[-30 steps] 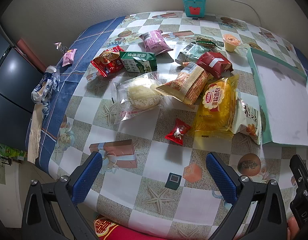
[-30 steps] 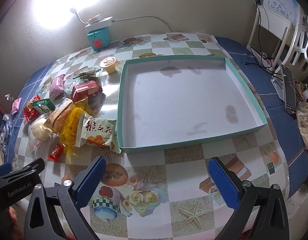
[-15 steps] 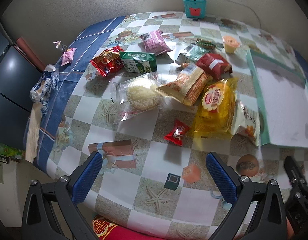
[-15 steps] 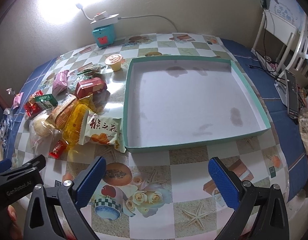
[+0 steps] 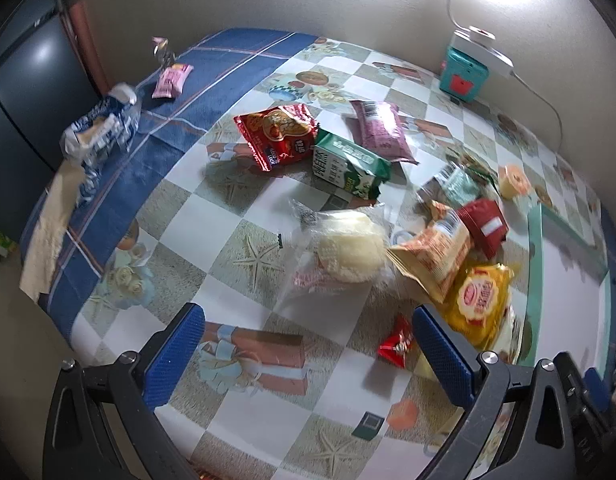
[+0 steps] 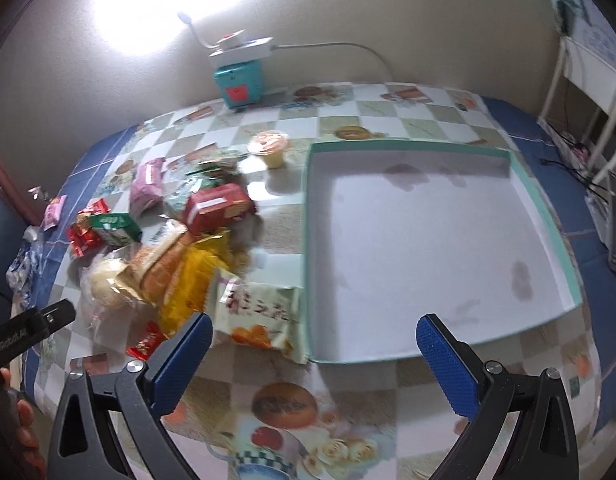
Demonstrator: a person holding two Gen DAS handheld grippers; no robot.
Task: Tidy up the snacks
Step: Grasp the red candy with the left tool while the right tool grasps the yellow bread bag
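Several snack packets lie heaped on the patterned tablecloth: a clear bag with a pale bun (image 5: 349,252), a yellow cake bag (image 5: 481,300), a green milk carton (image 5: 347,164), a red packet (image 5: 278,134) and a small red candy (image 5: 397,344). A shallow teal-rimmed tray (image 6: 423,148) with a white floor lies to the right of them, with nothing in it. A white-green packet (image 6: 262,320) rests against the tray's left wall. My left gripper (image 5: 308,354) is open above the table's near edge, just before the bun bag. My right gripper (image 6: 313,356) is open, over the tray's near left corner.
A teal box with a white power strip (image 6: 240,76) and its cable stands at the back by the wall. A jelly cup (image 6: 270,148) sits left of the tray's far corner. A pink packet (image 5: 172,80) and a blue-white wrapper (image 5: 102,128) lie on the blue border at left. A white chair (image 6: 587,88) stands at right.
Both grippers have swung left and forward towards the heap of snacks; the views are blurred with motion. Both stay open and hold nothing. No snack has moved.
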